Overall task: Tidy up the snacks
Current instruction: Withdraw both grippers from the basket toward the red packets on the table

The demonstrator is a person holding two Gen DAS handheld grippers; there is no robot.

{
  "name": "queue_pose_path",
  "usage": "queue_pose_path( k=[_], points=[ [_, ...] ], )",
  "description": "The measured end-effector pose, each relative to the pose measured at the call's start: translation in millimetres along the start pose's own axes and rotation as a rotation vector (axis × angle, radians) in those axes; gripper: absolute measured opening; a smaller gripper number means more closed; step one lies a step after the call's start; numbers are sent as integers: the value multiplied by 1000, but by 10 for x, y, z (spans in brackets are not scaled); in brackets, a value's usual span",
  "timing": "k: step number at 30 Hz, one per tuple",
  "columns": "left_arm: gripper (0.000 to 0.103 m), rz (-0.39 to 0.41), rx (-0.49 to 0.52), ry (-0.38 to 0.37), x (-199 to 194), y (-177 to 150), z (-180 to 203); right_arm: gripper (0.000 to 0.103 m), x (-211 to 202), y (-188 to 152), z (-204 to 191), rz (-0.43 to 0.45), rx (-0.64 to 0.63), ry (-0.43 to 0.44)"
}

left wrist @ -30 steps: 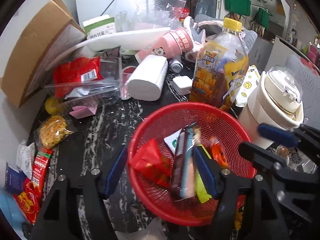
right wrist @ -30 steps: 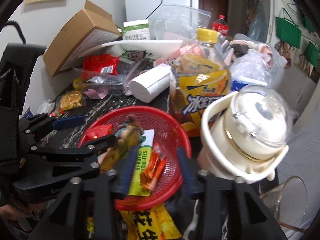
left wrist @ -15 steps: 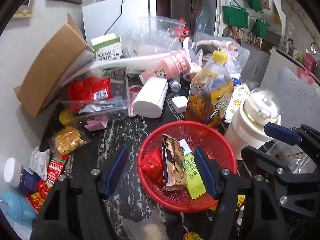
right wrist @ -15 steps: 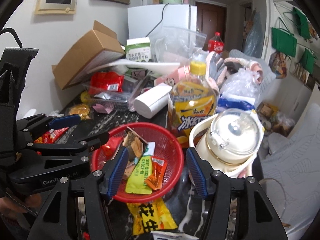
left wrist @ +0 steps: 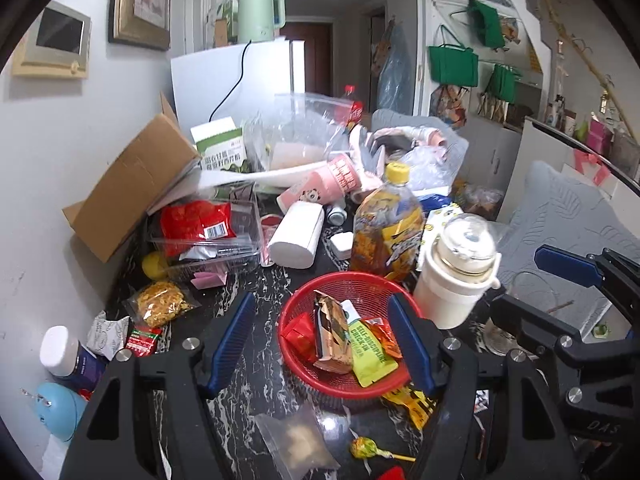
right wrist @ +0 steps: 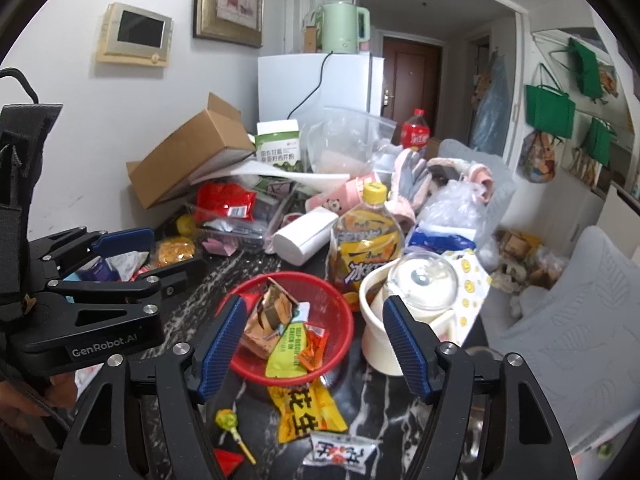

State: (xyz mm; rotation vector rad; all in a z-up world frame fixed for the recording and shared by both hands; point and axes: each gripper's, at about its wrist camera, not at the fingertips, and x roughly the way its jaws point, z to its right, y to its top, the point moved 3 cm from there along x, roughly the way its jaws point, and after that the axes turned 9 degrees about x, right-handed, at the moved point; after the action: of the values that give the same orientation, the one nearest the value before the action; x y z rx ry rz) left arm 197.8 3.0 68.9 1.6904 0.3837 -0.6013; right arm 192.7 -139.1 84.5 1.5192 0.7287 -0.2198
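A red mesh basket (left wrist: 348,280) (right wrist: 280,280) stands on the dark marble table and holds a brown snack bar (left wrist: 330,336), a green pouch (left wrist: 370,356), an orange sachet (right wrist: 314,346) and a red packet (left wrist: 298,336). My left gripper (left wrist: 320,344) hovers above and in front of the basket, open and empty. My right gripper (right wrist: 314,344) hangs over the basket's near side with its jaws opening and nothing between them. Each gripper shows in the other's view: the right gripper (left wrist: 536,288) at the right edge, the left gripper (right wrist: 160,260) at the left.
Loose snacks lie around the basket: a yellow packet (right wrist: 304,412), a lollipop (right wrist: 228,420), a white packet (right wrist: 340,452), a clear bag (left wrist: 296,440), a noodle snack (left wrist: 162,308). Behind it stand an iced-tea bottle (left wrist: 388,228), a white lidded jug (left wrist: 456,276), a cardboard box (left wrist: 132,184) and a clear tub (left wrist: 204,236).
Both grippers have risen and drawn back from the basket, so more of the table shows. The right gripper's jaws have widened. The brown bar has settled flat in the basket.
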Motion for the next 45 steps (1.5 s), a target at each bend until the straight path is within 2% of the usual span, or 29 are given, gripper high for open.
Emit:
queue_pose_path(
  k=[7, 16, 22, 28, 45],
  points=[
    [68, 29, 18, -33, -272, -60, 115, 75, -284, -115, 12, 13, 17, -27],
    [68, 37, 43, -89, -493, -266, 262, 75, -535, -348, 2, 18, 27, -56],
    [68, 9, 44, -140, -561, -458, 373, 75, -667, -546, -1, 18, 43, -71],
    [68, -9, 52, -158, -612, -676, 483, 75, -713, -794, 13, -7, 63, -80],
    [68, -147, 46, -255, -356, -1300, 658, 75, -553, -1510, 130, -132, 104, -70]
  ],
)
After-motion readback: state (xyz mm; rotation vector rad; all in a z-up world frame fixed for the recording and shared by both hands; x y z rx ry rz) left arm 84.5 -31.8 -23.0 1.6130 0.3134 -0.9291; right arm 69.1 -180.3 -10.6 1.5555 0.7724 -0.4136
